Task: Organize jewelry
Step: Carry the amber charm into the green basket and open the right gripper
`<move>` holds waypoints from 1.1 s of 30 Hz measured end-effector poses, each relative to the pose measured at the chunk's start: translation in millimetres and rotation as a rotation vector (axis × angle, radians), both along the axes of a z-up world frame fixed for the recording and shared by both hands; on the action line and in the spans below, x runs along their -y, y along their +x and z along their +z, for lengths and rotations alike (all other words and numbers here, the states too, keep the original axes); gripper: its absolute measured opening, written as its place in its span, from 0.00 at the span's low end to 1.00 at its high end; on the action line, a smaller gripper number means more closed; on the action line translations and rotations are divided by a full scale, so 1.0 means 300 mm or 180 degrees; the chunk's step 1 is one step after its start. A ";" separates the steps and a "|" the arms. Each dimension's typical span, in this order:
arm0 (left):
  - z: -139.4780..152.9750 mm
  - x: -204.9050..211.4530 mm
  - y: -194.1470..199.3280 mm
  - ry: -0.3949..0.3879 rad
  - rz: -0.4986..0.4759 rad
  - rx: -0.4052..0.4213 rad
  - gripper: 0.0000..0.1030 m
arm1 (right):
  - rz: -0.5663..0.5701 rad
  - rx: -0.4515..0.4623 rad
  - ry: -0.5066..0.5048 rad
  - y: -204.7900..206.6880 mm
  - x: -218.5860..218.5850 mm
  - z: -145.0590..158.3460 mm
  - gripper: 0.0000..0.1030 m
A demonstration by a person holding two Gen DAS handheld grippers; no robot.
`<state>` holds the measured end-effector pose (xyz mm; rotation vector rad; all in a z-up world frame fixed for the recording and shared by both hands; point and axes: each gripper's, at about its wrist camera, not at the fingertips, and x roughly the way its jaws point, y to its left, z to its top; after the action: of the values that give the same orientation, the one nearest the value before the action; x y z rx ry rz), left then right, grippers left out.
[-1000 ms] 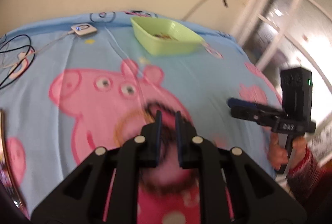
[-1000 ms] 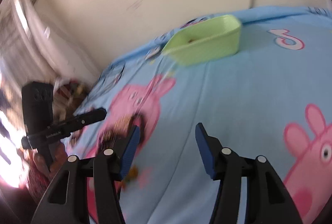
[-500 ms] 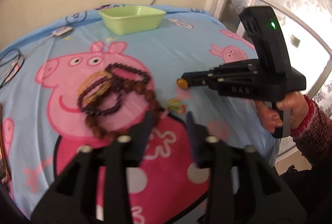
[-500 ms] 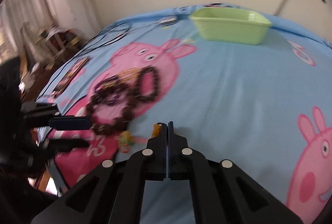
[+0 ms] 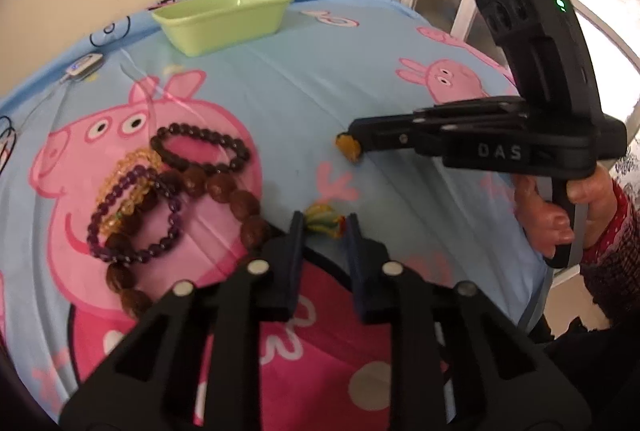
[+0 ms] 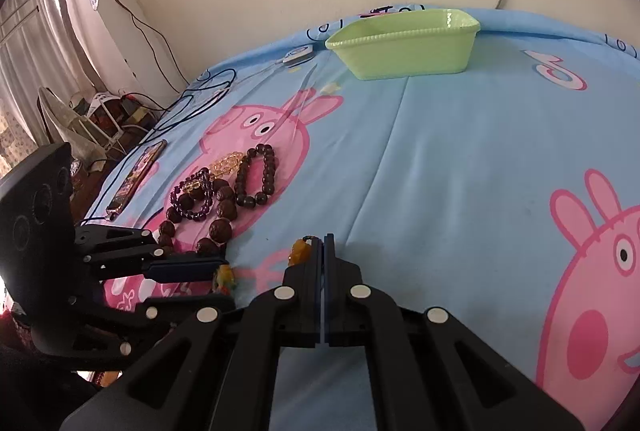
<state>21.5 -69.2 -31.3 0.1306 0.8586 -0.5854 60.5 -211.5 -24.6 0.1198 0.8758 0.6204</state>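
In the left wrist view, the left hand-held gripper (image 5: 322, 227) had just been closing, its jaws flanking but not visibly pressing a small yellow-green trinket (image 5: 323, 221) on the cartoon-print bedsheet (image 5: 400, 191). Beaded bracelets (image 5: 168, 187) lay at ten o'clock, a green tray (image 5: 224, 19) toward eleven. In the right wrist view, the right hand-held gripper (image 6: 323, 241) was clamped shut on an amber charm (image 6: 299, 251); the tray (image 6: 408, 43) sat at twelve o'clock.
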 end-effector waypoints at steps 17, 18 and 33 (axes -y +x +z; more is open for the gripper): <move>0.093 0.016 0.190 -0.0346 0.0077 -0.0028 0.18 | -0.0412 -0.0124 0.0296 0.091 0.111 0.021 0.00; 0.100 0.011 0.204 -0.0371 0.0086 -0.0035 0.18 | -0.0422 -0.0127 0.0340 0.105 0.118 0.031 0.00; 0.223 -0.083 0.521 -0.0625 0.0169 -0.0123 0.18 | -0.0359 -0.0001 0.0623 0.361 0.116 0.183 0.00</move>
<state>177.7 -44.4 35.6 -0.0819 0.8349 -0.6207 168.8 -246.2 30.4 0.3437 0.8017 0.5992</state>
